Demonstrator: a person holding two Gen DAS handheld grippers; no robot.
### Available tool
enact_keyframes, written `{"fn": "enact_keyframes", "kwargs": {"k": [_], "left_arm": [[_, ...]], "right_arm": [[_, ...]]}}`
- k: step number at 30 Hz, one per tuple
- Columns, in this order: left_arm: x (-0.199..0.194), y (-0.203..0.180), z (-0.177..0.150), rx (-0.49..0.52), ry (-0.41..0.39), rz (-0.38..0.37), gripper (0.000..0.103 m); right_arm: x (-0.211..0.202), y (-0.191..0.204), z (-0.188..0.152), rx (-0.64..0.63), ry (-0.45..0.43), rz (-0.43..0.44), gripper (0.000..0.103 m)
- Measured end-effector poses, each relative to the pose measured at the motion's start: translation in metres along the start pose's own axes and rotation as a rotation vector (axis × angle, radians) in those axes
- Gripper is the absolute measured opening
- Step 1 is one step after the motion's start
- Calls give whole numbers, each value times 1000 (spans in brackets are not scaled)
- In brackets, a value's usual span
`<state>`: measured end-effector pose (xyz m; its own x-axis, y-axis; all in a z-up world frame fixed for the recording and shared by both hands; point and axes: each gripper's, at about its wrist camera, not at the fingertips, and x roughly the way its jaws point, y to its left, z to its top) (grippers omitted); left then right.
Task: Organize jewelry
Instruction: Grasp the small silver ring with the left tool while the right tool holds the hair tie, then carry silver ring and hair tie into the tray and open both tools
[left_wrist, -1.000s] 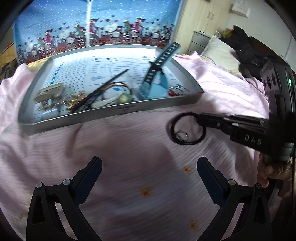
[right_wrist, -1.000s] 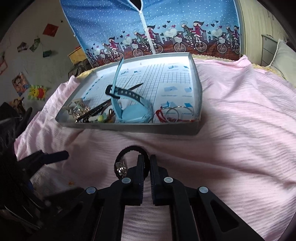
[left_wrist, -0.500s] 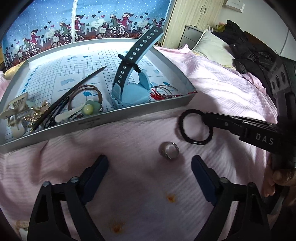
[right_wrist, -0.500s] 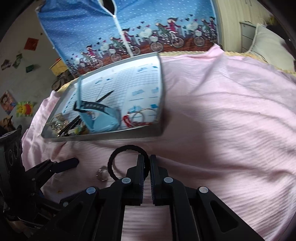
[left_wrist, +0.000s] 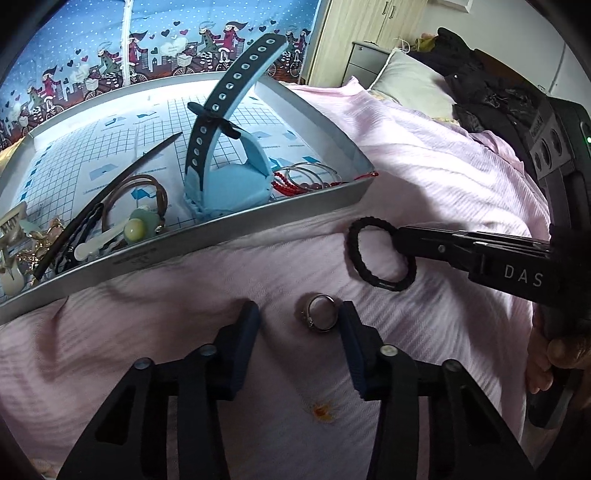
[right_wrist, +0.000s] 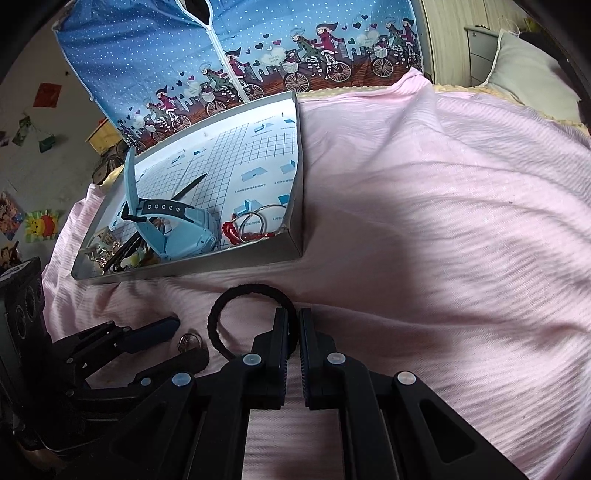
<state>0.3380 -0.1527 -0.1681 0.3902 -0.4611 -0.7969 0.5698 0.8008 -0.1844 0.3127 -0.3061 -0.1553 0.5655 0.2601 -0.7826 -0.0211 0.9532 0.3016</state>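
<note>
A silver ring (left_wrist: 319, 312) lies on the pink bedspread, between the fingers of my left gripper (left_wrist: 300, 316), which is open around it and close to its right finger. The same ring (right_wrist: 189, 340) shows in the right wrist view between the left gripper's fingers. My right gripper (right_wrist: 291, 320) is shut on a black hair tie (right_wrist: 236, 299), held just above the spread; from the left wrist view the hair tie (left_wrist: 360, 258) hangs from the right gripper (left_wrist: 400, 242). Behind stands a grey tray (left_wrist: 236, 225) with a blue watch (left_wrist: 225, 177), red beads, bangles and hair clips.
A blue printed wardrobe cover (right_wrist: 258, 55) rises behind the tray (right_wrist: 236, 267). A pillow (left_wrist: 410, 85) and dark clothes (left_wrist: 491, 96) lie at the right. A hand (left_wrist: 554, 354) holds the right gripper's handle. Small orange stains (left_wrist: 321, 411) mark the spread.
My left gripper has moved forward and narrowed around the ring. The right gripper has carried the hair tie up off the ring and a little to the right.
</note>
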Motion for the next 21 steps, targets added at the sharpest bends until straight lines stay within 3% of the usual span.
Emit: {"fn": "enact_keyframes", "kwargs": {"k": [6,13,21], "left_arm": [[1,-3,-1,15,8,-21,19],[-4,-4,-1,5,-7,-12,17],[-31,-7,0,-1,-96,3,17]], "right_arm": [[-1,0,0,8,-2,17,6],[-10,5,3,-13,-54,45,6],[-31,15,9,-53,-151,80,6]]}}
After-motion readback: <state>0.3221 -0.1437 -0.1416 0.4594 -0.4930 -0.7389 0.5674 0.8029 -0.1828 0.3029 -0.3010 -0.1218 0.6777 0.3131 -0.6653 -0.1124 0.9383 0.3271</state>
